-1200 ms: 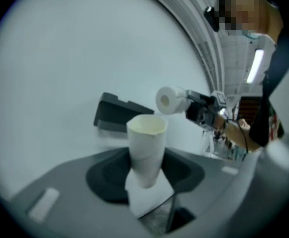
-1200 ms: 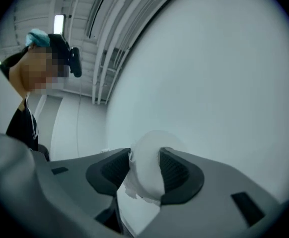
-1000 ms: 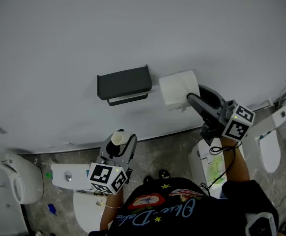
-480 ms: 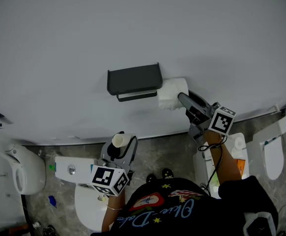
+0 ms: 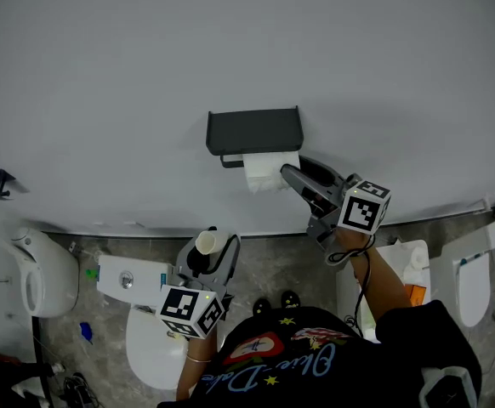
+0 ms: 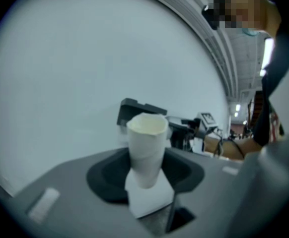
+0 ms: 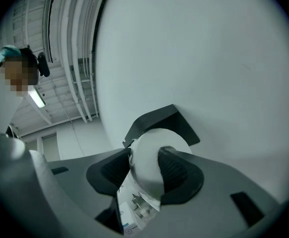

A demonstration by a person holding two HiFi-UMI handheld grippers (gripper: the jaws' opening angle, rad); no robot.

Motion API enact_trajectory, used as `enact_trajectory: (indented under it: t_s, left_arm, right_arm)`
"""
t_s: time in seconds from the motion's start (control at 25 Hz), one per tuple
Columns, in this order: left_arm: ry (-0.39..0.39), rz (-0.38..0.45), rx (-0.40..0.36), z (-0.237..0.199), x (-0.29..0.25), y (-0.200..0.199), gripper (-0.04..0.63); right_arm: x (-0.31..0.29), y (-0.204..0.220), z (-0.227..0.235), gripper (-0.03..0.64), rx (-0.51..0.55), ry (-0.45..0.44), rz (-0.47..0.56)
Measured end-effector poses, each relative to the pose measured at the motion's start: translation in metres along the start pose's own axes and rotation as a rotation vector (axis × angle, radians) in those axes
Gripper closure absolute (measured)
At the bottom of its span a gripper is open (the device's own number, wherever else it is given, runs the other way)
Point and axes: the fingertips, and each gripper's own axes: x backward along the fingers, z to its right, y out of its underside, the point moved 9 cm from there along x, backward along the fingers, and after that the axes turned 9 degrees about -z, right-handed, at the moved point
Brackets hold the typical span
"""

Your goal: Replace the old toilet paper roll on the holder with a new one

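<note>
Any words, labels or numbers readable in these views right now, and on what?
Shirt: pale script lettering, too distorted to read.
Left marker cube, right marker cube: square patterns, no words.
Small white box, right gripper view: print too small.
Holder, toilet paper roll, cardboard tube: no text visible.

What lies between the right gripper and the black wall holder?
The new paper roll, gripped by the right gripper; the head view shows it.

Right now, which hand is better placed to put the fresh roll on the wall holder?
Right. The right gripper clamps the new roll right at the holder; the left gripper hangs lower, away from it, holding the empty cardboard tube.
</note>
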Motion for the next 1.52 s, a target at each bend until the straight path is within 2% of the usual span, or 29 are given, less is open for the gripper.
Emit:
enact_trajectory:
  t_s: [0.28, 0.48, 0.8, 0.96, 1.2, 1.24, 1.28, 1.52]
  left_arm:
    - [-0.043, 0.012, 0.018, -0.001, 0.008, 0.001, 0.41]
    - [-0.041, 0.01, 0.021, -0.002, 0.008, 0.002, 0.41]
    - [-0.013, -0.004, 0.013, 0.001, 0.001, 0.001, 0.41]
    - [0.005, -0.009, 0.01, 0.004, -0.002, 0.003, 0.41]
    - [0.036, -0.025, 0.008, 0.008, -0.011, 0.005, 0.41]
    - [0.041, -0.029, 0.006, 0.008, -0.012, 0.006, 0.41]
    - [0.046, -0.031, 0.005, 0.009, -0.014, 0.006, 0.41]
    - [0.075, -0.044, -0.003, 0.013, -0.023, 0.005, 0.41]
  right_arm:
    - [-0.021, 0.013, -0.007, 0.436, 0.027, -0.046, -0.065]
    - [-0.022, 0.014, -0.006, 0.434, 0.042, -0.035, -0.079]
    - [-0.012, 0.018, -0.013, 0.433, 0.156, 0.026, -0.134]
    - [0.008, 0.028, -0.025, 0.433, 0.246, 0.113, -0.13]
    - [0.043, 0.038, -0.028, 0.437, 0.231, 0.257, -0.018]
    - [0.047, 0.038, -0.028, 0.489, 0.227, 0.287, -0.022]
    - [0.051, 0.039, -0.028, 0.582, 0.231, 0.319, -0.031]
    - [0.061, 0.044, -0.035, 0.603, 0.298, 0.387, -0.083]
